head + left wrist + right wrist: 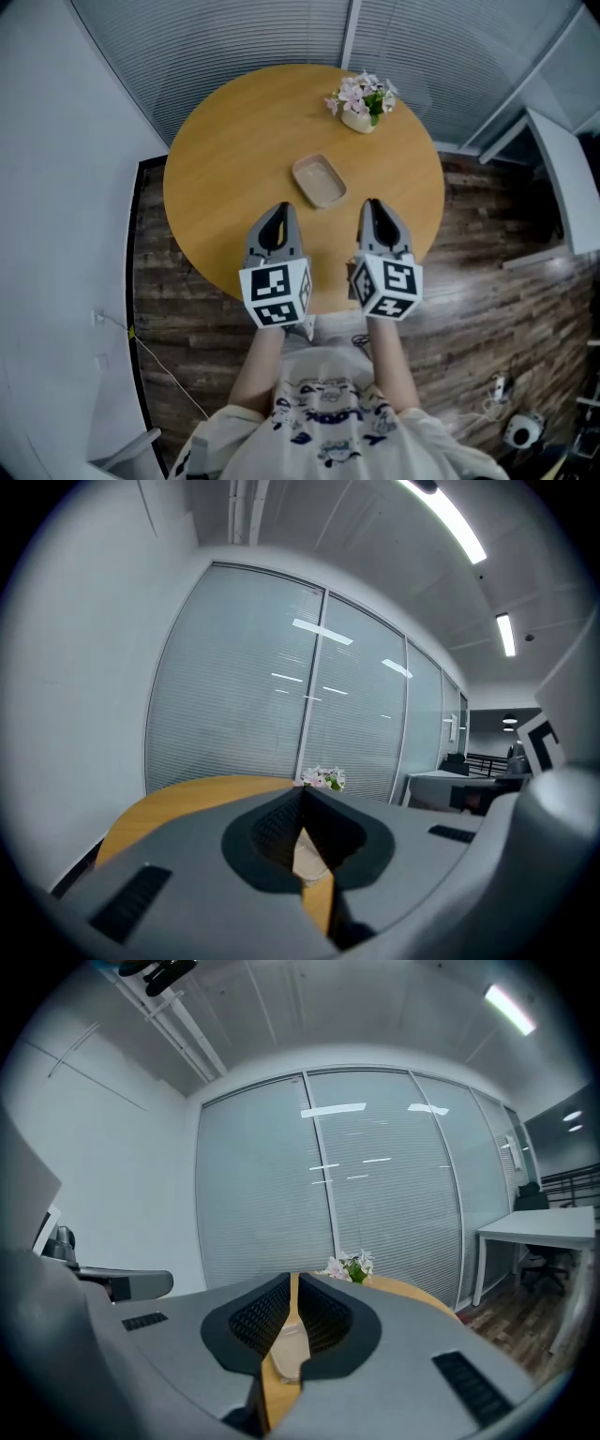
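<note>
A round wooden table (pixel 234 141) bears a shallow beige dish (pixel 319 180) near its middle and a small pot of pink flowers (pixel 361 101) at its far side. My left gripper (pixel 281 208) hovers over the table's near part, just left of and before the dish, jaws shut on nothing. My right gripper (pixel 374 203) hangs beside it, right of the dish, jaws together with only a thin slit, also empty. The dish (pixel 307 860) peeps through the hollow behind the jaws in the left gripper view, and the dish (pixel 291 1342) shows the same way in the right gripper view.
A curved glass wall with blinds (pixel 281 37) runs behind the table. A white desk (pixel 562 178) stands at the right on dark wood flooring (pixel 487 281). A white wall (pixel 56 234) closes the left side, with a cable (pixel 164 370) lying on the floor.
</note>
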The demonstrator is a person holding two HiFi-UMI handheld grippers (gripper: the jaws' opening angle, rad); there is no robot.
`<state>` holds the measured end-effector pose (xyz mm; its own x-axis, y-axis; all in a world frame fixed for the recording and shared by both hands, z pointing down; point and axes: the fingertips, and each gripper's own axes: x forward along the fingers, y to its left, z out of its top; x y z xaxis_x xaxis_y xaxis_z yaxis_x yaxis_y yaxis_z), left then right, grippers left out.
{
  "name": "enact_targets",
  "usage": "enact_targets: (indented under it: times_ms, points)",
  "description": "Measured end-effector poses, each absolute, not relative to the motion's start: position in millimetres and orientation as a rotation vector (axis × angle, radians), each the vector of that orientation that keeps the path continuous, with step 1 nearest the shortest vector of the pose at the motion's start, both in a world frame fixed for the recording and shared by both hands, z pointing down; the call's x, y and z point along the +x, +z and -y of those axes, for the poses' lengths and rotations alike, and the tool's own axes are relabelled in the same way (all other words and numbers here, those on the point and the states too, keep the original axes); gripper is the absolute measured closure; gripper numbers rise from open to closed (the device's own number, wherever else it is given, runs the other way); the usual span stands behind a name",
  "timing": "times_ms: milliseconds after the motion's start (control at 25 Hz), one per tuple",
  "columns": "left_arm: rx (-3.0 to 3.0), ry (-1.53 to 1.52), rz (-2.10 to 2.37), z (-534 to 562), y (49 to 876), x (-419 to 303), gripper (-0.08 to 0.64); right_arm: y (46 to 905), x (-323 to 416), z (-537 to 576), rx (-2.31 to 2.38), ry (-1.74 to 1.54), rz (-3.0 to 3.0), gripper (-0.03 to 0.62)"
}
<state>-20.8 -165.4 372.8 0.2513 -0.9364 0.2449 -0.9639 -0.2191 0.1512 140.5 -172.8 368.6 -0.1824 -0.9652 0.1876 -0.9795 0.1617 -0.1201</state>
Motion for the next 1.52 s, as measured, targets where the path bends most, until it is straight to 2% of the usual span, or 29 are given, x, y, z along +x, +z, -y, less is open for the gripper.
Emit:
enact_targets:
  times_ms: [640,1520]
  points:
    - [2.163,0.194,1.729,252,413,-33,0.557,405,133,264,1.925,0.406,2.284,0.565]
    - [1.914,0.268,1.753,285,484,-25,0.555,472,140,320,1.712,0.511,2.241,0.565]
